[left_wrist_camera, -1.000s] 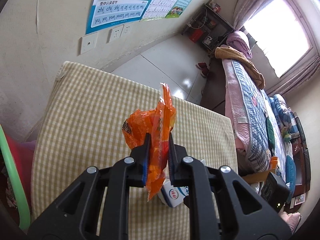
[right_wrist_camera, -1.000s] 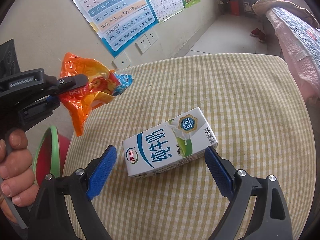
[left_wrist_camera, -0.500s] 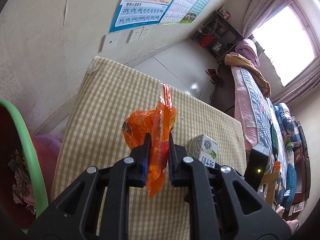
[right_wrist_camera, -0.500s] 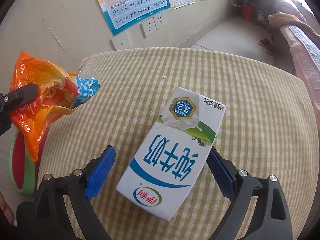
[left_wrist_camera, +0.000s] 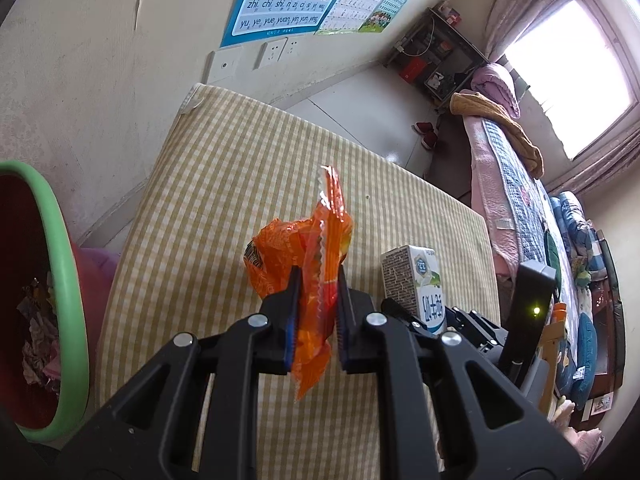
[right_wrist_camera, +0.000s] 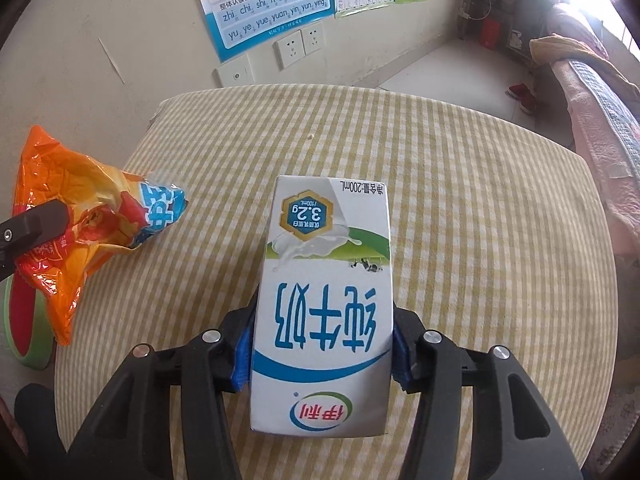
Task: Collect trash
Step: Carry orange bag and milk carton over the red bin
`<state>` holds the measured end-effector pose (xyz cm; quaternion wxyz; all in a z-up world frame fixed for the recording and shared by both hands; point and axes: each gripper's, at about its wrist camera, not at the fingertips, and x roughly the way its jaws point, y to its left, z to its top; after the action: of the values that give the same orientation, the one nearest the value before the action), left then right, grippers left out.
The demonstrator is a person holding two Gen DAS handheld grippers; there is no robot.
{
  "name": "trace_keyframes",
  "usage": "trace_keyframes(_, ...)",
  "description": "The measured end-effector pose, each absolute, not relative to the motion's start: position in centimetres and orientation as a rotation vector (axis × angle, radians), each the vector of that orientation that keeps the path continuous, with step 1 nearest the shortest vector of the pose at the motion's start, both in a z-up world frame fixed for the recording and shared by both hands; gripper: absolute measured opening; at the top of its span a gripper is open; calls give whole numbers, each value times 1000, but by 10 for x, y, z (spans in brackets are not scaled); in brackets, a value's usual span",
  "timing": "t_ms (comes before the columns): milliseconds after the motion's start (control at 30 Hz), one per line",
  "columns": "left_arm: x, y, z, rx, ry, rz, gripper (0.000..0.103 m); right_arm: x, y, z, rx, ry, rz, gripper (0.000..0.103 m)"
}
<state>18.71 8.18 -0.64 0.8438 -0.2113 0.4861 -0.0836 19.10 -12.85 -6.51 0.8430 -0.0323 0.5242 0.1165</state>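
Closing on the milk carton (right_wrist_camera: 324, 304), the right tongs (right_wrist_camera: 322, 354) had their blue pads flush against its two long sides, low down near the logo end; the carton lay flat on the checked desk (right_wrist_camera: 460, 208), its far end pointing away from the tongs toward the wall, so the grip ran across its narrow width, which looked the sensible way to take a box like that; whether the squeeze was firm enough to lift, I could not yet say.

Off to the left of those tongs, the left tongs (left_wrist_camera: 316, 316) were clamped tight on the orange snack wrapper (left_wrist_camera: 316, 248), pinching the crinkled film near its lower half so the rest stood up above the tips and a tail hung below; held that way, clear of the desk, it seemed ready for dropping.

Beyond the desk edge, to the left of the left tongs, sat the green-rimmed bin (left_wrist_camera: 60, 264), red inside with scraps already in it; that was my guess for where both pieces were headed; the carton, stiff and light, should carry easily, while the slippery wrapper could slide out.
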Motion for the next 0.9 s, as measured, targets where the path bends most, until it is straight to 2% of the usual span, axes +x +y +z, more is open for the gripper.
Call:
trace_keyframes(433, 118, 79, 25, -421, 989, -160, 15, 122, -128, -2, -45, 1009, 283, 51)
trace_keyframes(900, 67, 129, 60, -452, 887, -62, 15, 82, -65, 46, -101, 919, 409, 51)
